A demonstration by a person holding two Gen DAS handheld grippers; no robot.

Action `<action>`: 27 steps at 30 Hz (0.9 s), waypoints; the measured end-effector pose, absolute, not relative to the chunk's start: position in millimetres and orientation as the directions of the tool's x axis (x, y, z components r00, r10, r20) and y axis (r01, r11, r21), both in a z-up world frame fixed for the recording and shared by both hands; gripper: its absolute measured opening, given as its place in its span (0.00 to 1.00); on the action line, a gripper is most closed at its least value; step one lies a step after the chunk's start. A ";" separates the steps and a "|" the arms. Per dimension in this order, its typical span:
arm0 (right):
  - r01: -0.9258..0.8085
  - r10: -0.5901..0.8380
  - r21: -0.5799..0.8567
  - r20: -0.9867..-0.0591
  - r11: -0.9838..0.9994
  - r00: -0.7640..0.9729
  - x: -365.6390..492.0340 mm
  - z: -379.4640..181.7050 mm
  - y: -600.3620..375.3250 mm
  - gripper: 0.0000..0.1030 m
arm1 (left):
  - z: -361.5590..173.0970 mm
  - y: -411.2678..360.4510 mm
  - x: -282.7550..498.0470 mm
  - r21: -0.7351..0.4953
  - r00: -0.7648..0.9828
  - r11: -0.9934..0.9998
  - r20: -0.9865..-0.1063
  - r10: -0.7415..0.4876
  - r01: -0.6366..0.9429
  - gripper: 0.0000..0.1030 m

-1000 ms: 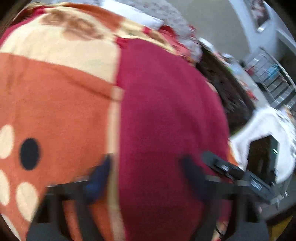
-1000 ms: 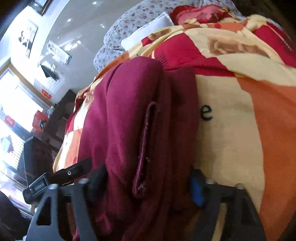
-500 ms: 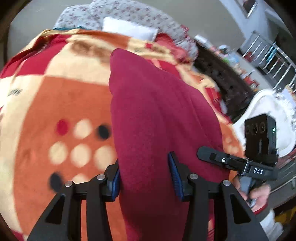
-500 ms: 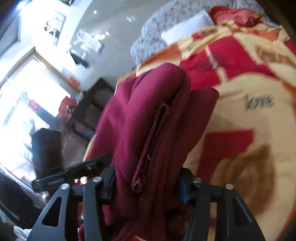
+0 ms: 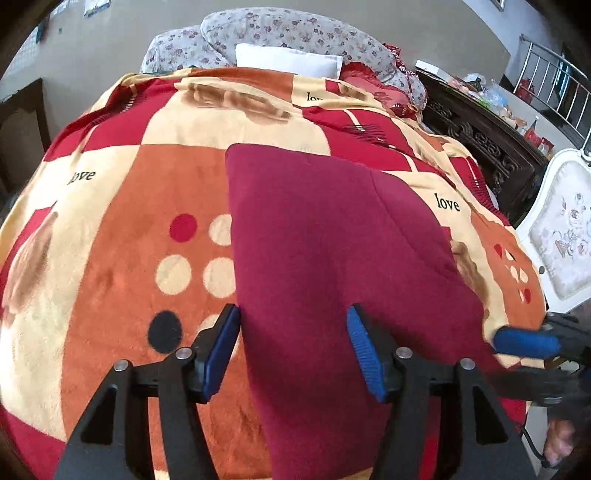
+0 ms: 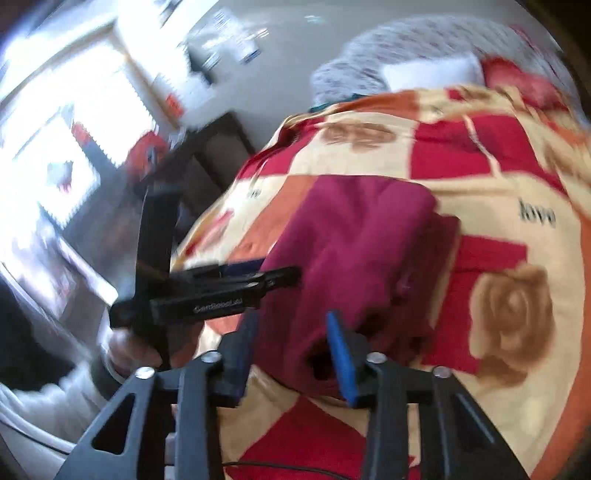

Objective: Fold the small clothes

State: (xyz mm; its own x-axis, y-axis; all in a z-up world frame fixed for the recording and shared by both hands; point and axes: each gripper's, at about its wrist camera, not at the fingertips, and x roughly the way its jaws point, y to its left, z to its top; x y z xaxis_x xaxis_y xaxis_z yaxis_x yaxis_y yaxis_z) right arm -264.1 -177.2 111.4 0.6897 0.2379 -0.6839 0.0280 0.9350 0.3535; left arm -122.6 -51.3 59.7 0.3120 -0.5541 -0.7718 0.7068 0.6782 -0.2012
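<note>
The folded garment (image 5: 332, 251) is plain maroon. The blanket (image 5: 122, 236) beneath is patchwork: orange, cream and red blocks, with cream, red and black dots, brown roses, black "love" lettering. Pillows (image 5: 295, 33) are grey floral. The tongs (image 5: 293, 343) are black with blue pads (image 5: 221, 347).

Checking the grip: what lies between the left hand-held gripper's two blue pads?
In the left wrist view, the maroon garment fills the gap of the left hand-held gripper, lying on the patterned blanket.

daylight flooded in from the blown-out white window (image 6: 48, 147), glaring. the right wrist view was smeared with blur; the left stayed sharp, bulging and darkening at its edges.
</note>
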 end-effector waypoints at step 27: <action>0.327 -0.103 0.190 -0.705 0.926 0.702 -275.2 103.7 -173.9 0.54 | 76.9 -33.1 -162.4 -0.032 0.552 0.789 -0.697 -0.458 0.614 0.73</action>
State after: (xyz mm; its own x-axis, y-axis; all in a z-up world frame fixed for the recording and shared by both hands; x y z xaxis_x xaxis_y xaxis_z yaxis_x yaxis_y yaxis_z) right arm -275.2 -173.9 103.7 0.7018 -0.1027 -0.7049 0.3268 0.9257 0.1904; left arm -162.4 -33.1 76.9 0.5519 -0.4578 -0.6970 0.6137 0.7889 -0.0322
